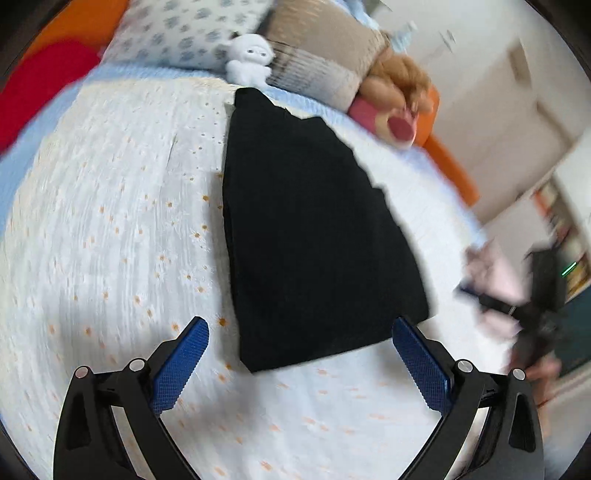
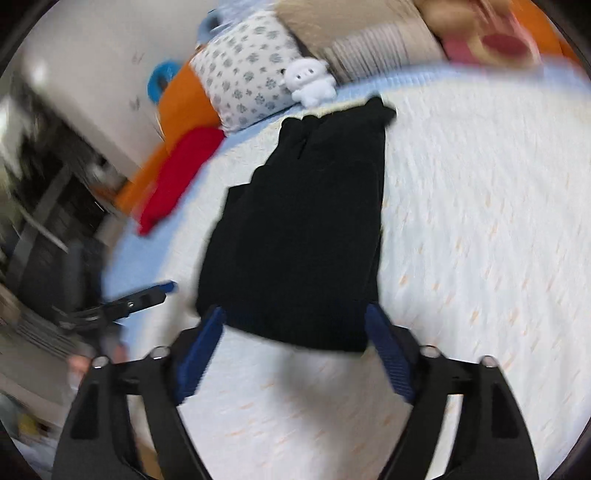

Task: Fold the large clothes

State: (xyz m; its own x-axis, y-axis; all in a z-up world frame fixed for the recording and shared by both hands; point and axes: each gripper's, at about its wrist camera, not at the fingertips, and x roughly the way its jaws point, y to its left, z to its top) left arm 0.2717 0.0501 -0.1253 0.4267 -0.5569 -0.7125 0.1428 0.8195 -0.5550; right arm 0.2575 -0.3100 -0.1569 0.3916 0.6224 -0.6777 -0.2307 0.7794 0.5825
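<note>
A black garment [image 1: 314,229], folded into a long narrow strip, lies flat on the white flowered bedspread [image 1: 110,221]. It runs from the pillows toward me. My left gripper [image 1: 300,321] hovers over its near end, open, with the blue pads [image 1: 181,365] wide apart and holding nothing. In the right wrist view the same garment [image 2: 306,221] lies ahead. My right gripper [image 2: 295,310] is also open above its near edge, and nothing is pinched between its pads [image 2: 388,350]. Each gripper shows blurred at the other view's edge: the left gripper's fingers [image 2: 147,295] and the right gripper [image 1: 539,306].
At the head of the bed sit a white plush toy [image 1: 249,59], a patterned pillow [image 1: 184,29], a beige cushion [image 1: 325,55] and a brown plush [image 1: 399,92]. A red cloth [image 2: 177,177] lies on the orange bed edge [image 2: 184,99]. Pale cupboards [image 1: 498,92] stand beyond.
</note>
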